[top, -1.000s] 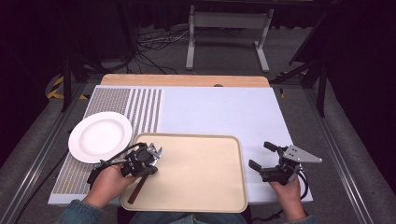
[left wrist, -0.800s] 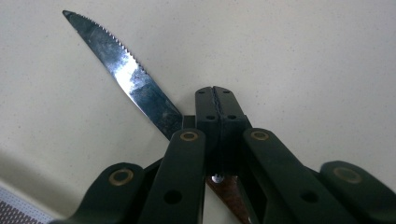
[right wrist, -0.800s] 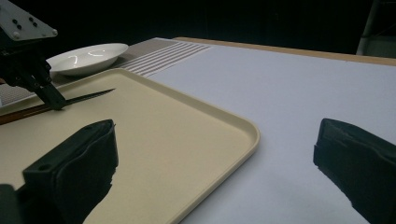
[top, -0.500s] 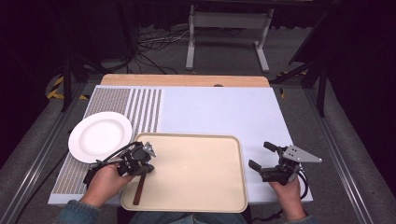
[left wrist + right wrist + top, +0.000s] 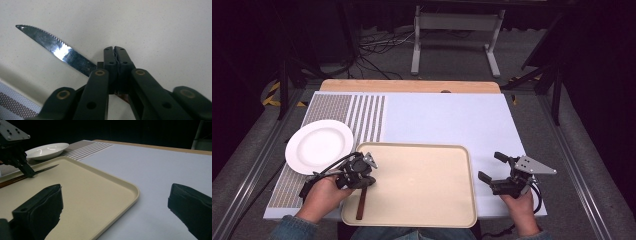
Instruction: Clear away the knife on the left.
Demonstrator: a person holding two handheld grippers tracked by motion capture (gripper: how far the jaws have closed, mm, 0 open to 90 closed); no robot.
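Steak knife point(image 5: 56, 48) lies on the beige tray point(image 5: 422, 200) near its left edge, serrated blade pointing away from the person and the brown wooden handle toward the tray's near rim. The left gripper point(image 5: 361, 172) is clenched on it where blade meets handle: in the left gripper view the two jaws stand pressed together with the blade running out to one side and a sliver of brown handle showing beneath them. The right gripper point(image 5: 492, 175) hovers over the white desk point(image 5: 447, 120) just beside the tray's right edge, its jaws spread wide with nothing between them.

The step in hand looks like the pick-up of the knife, with the grip made and the lift not yet begun; the blade seems to rest flat on the tray. The next move probably calls for a straight rise that keeps the knife level, since the hold sits close to the blade and the handle's weight may tip it. The white plate point(image 5: 318, 145), left of the tray on the patterned mat point(image 5: 337, 107), is a likely place to carry it.

Most of the handle is hidden behind the jaws in the left gripper view, and how firmly the pads bite is hard to judge.
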